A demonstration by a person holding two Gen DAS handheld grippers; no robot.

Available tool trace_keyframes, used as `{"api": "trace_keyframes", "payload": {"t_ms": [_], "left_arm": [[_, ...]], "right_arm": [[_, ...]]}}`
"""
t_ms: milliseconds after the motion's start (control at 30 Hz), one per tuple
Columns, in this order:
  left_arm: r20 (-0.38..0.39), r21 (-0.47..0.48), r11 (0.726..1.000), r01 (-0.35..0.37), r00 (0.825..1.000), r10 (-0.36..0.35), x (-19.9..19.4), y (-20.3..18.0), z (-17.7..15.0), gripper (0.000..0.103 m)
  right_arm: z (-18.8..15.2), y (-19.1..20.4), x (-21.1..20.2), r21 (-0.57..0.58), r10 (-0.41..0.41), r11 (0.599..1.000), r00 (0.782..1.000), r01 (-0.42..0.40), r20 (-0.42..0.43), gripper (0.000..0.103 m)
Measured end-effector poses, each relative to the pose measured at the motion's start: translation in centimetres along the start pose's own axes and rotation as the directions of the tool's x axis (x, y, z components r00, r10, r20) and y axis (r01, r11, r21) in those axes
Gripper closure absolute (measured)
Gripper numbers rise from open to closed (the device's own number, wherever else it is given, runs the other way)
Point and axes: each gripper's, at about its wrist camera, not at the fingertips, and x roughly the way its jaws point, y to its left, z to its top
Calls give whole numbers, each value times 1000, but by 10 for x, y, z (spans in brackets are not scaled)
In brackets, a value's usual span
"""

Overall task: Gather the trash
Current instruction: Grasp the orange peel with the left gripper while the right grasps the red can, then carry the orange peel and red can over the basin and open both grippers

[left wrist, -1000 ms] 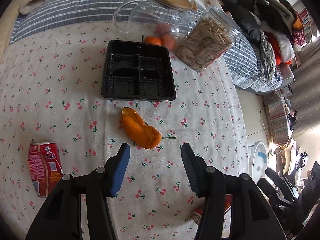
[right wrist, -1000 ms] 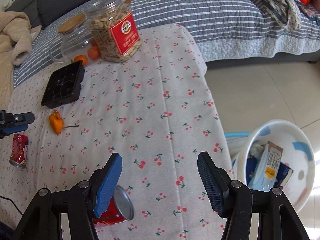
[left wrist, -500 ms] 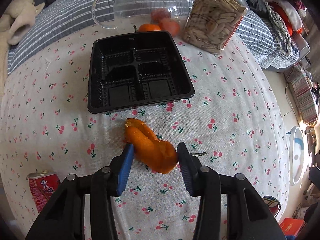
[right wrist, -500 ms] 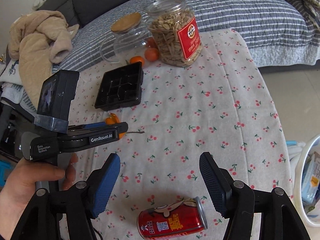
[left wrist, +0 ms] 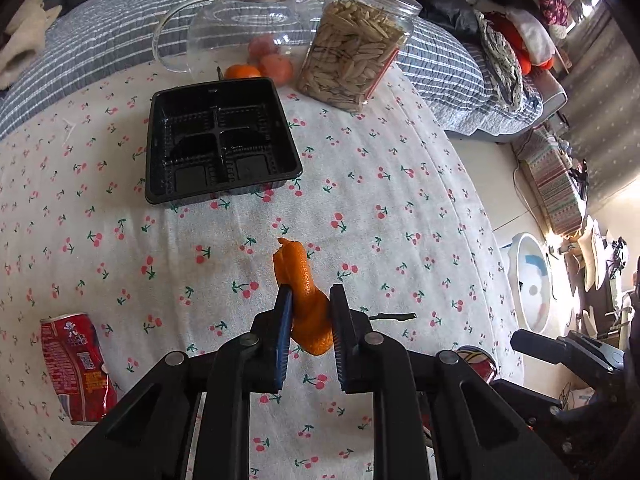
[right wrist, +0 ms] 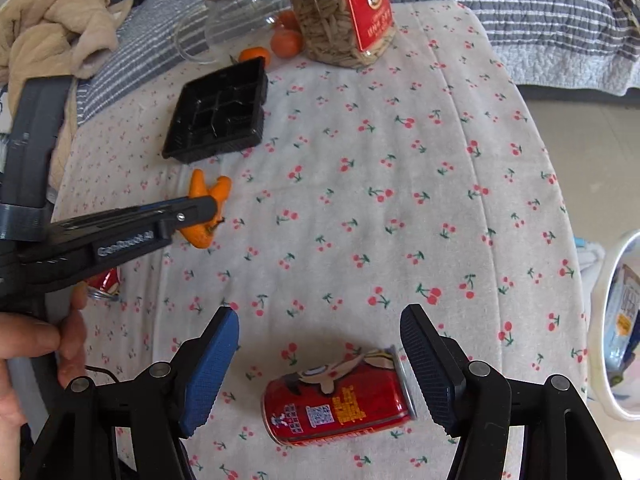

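So the left gripper (left wrist: 307, 303) is pinching the orange peel (left wrist: 301, 280), fingers pressed onto both sides of it, low in the middle of the left wrist frame. Looks to me like the peel is just coming up off the cherry-print desk (left wrist: 400, 200), though I can't tell for sure whether its bottom end is touching the cloth. In the right wrist view the same peel (right wrist: 200, 236) is sitting at middle left, poking out past the fingers (right wrist: 200, 206).

The peel is floppy and only the middle is being gripped, so I'd be lifting it straight up and slowly, keeping the squeeze steady so it isn't slipping out. Next stop would be the white bin (right wrist: 608, 344) at the right edge of the frame, off the desk edge.

Meanwhile the right gripper (right wrist: 320, 352) is hovering with fingers wide apart, straddling the red can (right wrist: 340, 400) lying on its side at the bottom centre, not touching it as far as I can see. It's round and could be rolling, so I'd be closing across the body.

A second, crushed can (left wrist: 76, 364) is waiting at lower left, and the black tray (left wrist: 216, 188) above centre.
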Motion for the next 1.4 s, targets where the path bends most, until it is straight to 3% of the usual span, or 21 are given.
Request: {"api": "trace_keyframes", "payload": {"t_ms": [167,267,400,467,533,600,700,767,867,1000,1400], "left_arm": [[-1,18,1000,25,1000,-25,-11,-7,-11,84],[-7,22,999,37,999,-37,-13,-11,-16,84],[-3,25,999,41,999,-40,-15,-15,-19,84],[-4,23,999,40,999,-40,-14,-16,-19,84],[-10,14,999,42,999,-42,-12,-16,-20,84],[-12,4,999,47,999,-47,-13,-16,-21,84],[-2,-9,998,56,998,-56,-17,-18,-20,84],[3,-13,998,62,998,-62,-20,-20,-20,84],[6,-16,997,74,997,-74,-24,-26,-19,84],[1,-5,996,88,996,-88,-24,-40,-20,84],[-19,67,991,116,993,-115,-8,-111,-19,84]], "right_arm": [[-18,-32,1,175,6,985,999,3,-50,31],[-28,-47,0,282,61,958,997,-43,-54,31],[-41,-54,12,387,71,922,994,-33,-85,31],[-47,-57,22,451,139,888,987,-90,-76,31],[-54,-62,36,536,241,827,968,-170,-65,30],[-57,-64,47,572,243,802,969,-170,-53,30],[-53,-60,49,566,205,808,979,-162,-12,30],[-45,-52,45,521,165,840,986,-152,20,42],[-40,-47,39,484,67,871,997,-78,40,43],[-38,-45,37,460,28,887,999,-43,39,44],[-43,-68,15,460,-106,885,992,65,64,44]]}}
